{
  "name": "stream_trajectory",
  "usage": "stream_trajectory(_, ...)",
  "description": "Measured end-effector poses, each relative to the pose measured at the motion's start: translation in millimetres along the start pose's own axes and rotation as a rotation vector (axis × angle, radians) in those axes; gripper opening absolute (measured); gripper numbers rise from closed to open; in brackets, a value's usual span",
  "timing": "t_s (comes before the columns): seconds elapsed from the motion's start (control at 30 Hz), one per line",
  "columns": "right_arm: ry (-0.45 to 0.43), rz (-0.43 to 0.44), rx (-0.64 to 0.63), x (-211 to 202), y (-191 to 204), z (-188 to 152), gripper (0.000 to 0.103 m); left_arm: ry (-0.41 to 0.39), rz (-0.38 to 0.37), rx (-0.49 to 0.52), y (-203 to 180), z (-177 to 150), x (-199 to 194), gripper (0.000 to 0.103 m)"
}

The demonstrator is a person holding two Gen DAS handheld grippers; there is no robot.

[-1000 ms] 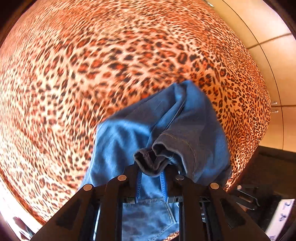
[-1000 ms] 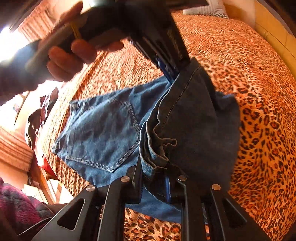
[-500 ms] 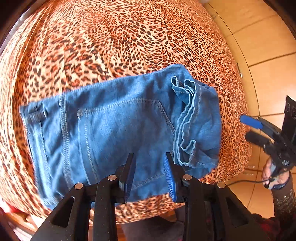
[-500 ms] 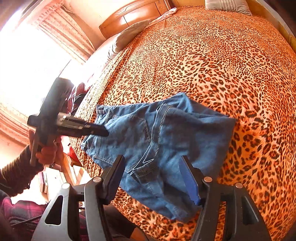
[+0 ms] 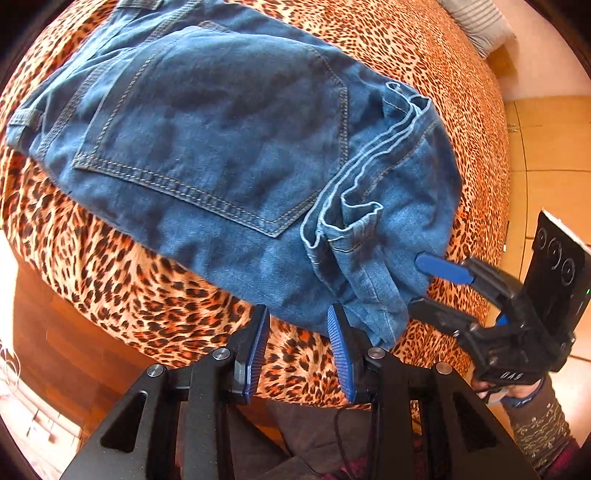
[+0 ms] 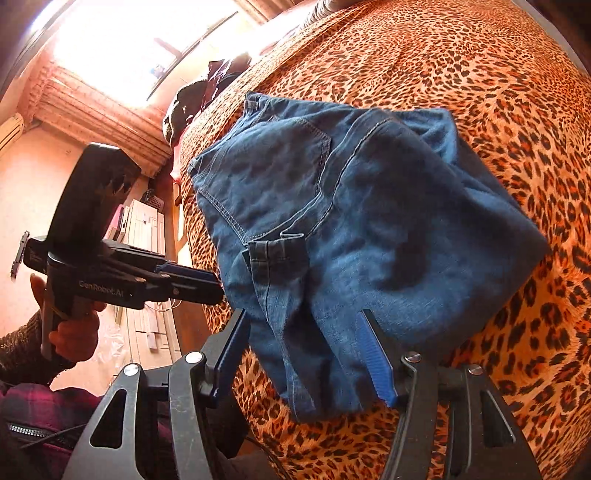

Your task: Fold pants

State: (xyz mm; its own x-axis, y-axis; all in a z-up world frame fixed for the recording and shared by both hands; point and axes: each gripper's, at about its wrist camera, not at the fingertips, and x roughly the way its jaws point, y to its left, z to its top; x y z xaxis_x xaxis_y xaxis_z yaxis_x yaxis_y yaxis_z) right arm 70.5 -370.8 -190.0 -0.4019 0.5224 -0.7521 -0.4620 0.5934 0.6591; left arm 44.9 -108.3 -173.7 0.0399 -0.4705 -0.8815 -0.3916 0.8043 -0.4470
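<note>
The blue denim pants (image 5: 221, 140) lie folded into a bundle on the leopard-print bed (image 5: 147, 295), back pocket up, hems bunched at the near right edge. They also show in the right wrist view (image 6: 369, 229). My left gripper (image 5: 297, 343) is open and empty, just short of the bundle's near edge. My right gripper (image 6: 306, 350) is open wide, its fingers either side of the bundle's near corner, not closed on it. The right gripper also shows in the left wrist view (image 5: 432, 288), the left one in the right wrist view (image 6: 199, 280).
The bed's edge runs just below the pants, with a wooden floor (image 5: 66, 350) beyond it. A pillow (image 5: 476, 22) lies at the head. Dark clothes (image 6: 207, 92) sit at the bed's far side under a bright window. A white drawer unit (image 6: 147, 229) stands by the bed.
Both grippers let go of the pants hems a second ago and drew back. Since then both have come in close to the bundle's near edge, still open.
</note>
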Motion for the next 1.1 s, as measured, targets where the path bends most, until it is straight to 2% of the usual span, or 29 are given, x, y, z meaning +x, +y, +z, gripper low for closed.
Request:
stream_trajectory(0.03, 0.011, 0.040, -0.008, 11.1, 7.5, -4.6, 0.059, -0.010, 0.002, -0.031, 5.7, -0.1, -3.2, 0.032)
stream_trajectory(0.13, 0.127, 0.201, -0.083, 32.9, 41.0, -19.9, 0.056, -0.030, -0.007, -0.108, 15.3, -4.5, -7.3, 0.032)
stream_trajectory(0.17, 0.141, 0.232, -0.130, 28.6, 49.8, -23.0, 0.046, -0.040, -0.006, -0.119, 11.8, -8.2, -8.4, 0.032)
stream_trajectory(0.2, 0.142, 0.231, -0.157, 20.6, 52.3, -23.5, 0.045, -0.051, -0.005, -0.122, 11.0, -12.1, -10.1, 0.032)
stream_trajectory(0.27, 0.115, 0.173, -0.163, -2.9, 40.7, -15.3, 0.048, -0.070, -0.008, -0.130, 5.5, -18.5, -12.8, 0.032)
stream_trajectory(0.37, 0.004, 0.055, -0.134, -47.0, 2.4, 12.4, 0.049, -0.078, -0.049, -0.138, -10.2, -27.7, -2.6, 0.032)
stream_trajectory(0.47, -0.050, -0.084, -0.132, -64.8, -29.1, 45.9, 0.054, -0.074, -0.039, -0.137, -25.0, -34.7, 15.7, 0.032)
stream_trajectory(0.6, -0.030, -0.140, -0.178, -47.0, -44.2, 87.0, 0.054, -0.076, 0.030, -0.142, -34.9, -42.1, 27.9, 0.032)
stream_trajectory(0.73, 0.000, -0.187, -0.206, -11.0, -51.2, 109.8, 0.054, -0.103, 0.088, -0.192, -42.1, -34.8, 44.6, 0.032)
stream_trajectory(0.77, 0.026, -0.188, -0.212, -2.2, -53.0, 113.9, 0.044, -0.102, 0.119, -0.212, -40.9, -31.8, 48.3, 0.029)
stream_trajectory(0.8, 0.057, -0.168, -0.224, 2.5, -53.3, 117.7, 0.011, -0.098, 0.149, -0.235, -42.1, -29.5, 53.8, 0.016)
stream_trajectory(0.83, 0.079, -0.155, -0.228, 3.0, -50.9, 121.7, 0.004, -0.091, 0.164, -0.267, -39.6, -27.2, 55.0, 0.011)
stream_trajectory(0.93, -0.023, -0.045, -0.228, -24.2, -36.6, 135.6, 0.001, -0.109, 0.173, -0.381, -33.2, -29.8, 56.7, 0.010)
stream_trajectory(0.97, -0.047, -0.043, -0.222, -26.1, -36.8, 140.9, 0.002, -0.103, 0.176, -0.410, -29.8, -30.4, 60.6, 0.010)
stream_trajectory(1.0, -0.037, -0.104, -0.228, -18.3, -38.6, 144.6, 0.003, -0.103, 0.166, -0.434, -26.0, -31.7, 62.0, 0.010)
stream_trajectory(1.07, 0.072, -0.265, -0.228, 13.0, -53.1, 152.2, 0.009, -0.099, 0.154, -0.448, -25.6, -31.9, 61.0, 0.010)
stream_trajectory(1.1, 0.121, -0.297, -0.204, 18.3, -63.9, 151.3, 0.009, -0.092, 0.146, -0.438, -25.5, -32.6, 58.8, 0.010)
